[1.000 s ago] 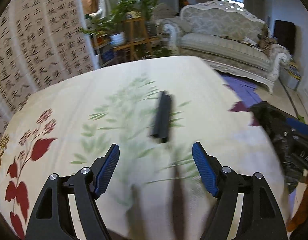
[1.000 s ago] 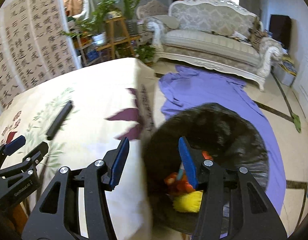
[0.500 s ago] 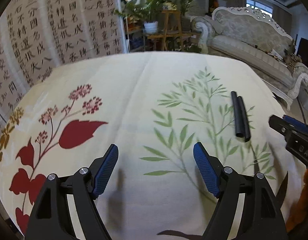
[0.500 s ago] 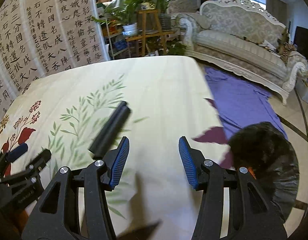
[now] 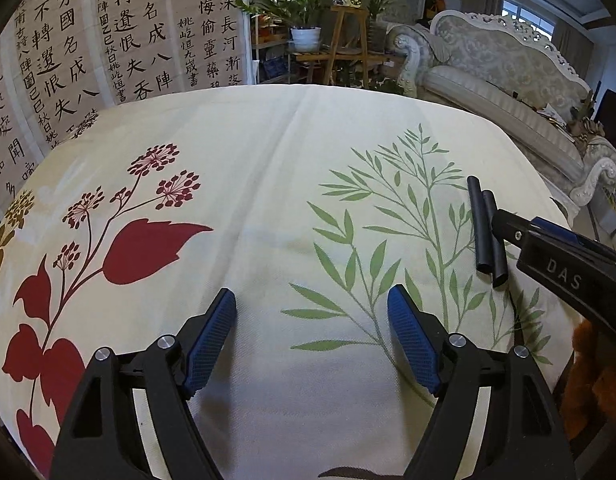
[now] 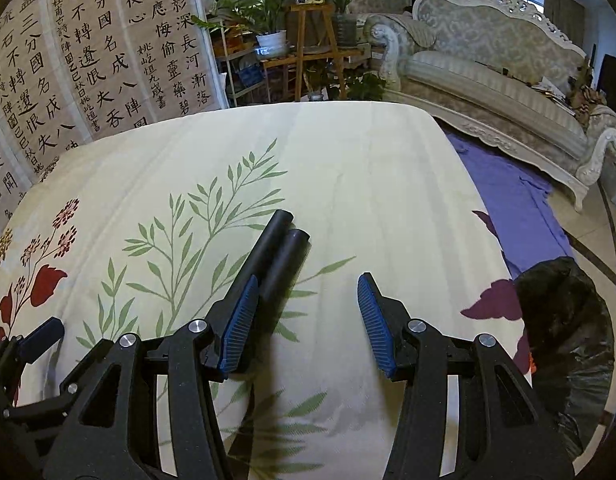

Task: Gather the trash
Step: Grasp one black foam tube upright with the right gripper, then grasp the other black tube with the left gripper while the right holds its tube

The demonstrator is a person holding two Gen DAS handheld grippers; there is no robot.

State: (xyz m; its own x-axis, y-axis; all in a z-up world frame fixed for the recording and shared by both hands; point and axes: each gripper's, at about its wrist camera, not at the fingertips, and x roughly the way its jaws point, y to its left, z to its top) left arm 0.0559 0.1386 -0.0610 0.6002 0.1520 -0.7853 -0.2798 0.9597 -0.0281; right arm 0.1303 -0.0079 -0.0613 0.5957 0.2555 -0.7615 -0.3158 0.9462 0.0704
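tubes [image 6: 273, 258]: two black tubes, side by side and touching, flat on the cloth [image 6: 368, 184] over the green leaf print, toward the right half
axis: long axis runs near-to-far; in right view the far ends lean a bit right, near ends hidden behind the left finger; in left view [image 5: 486, 230] they lie almost straight away from cam, open ends facing near
R gripper [image 6: 305, 320]: jaws apart, nothing between pads; tubes sit at the left finger, not centred in the gap; contact w/ that finger can't tell
L gripper [image 5: 312, 340]: jaws wide, empty, above bare cloth left of the tubes, well apart from them
bag [image 6: 564, 320]: black bin bag off the right table edge, low, near floor; mouth not clear from here
risk 1: closing as it stands, the left finger prob lands on top of the tubes or shoves them sideways, bc they're off-centre
risk 2: round tubes, so a nudge could roll them, maybe split the pair; then only one gets caught
risk 3: pinch along the axis instead of across = slip out
risk 4: pads may snag the cloth if too low
step: R lining up for pickup, judging by pose
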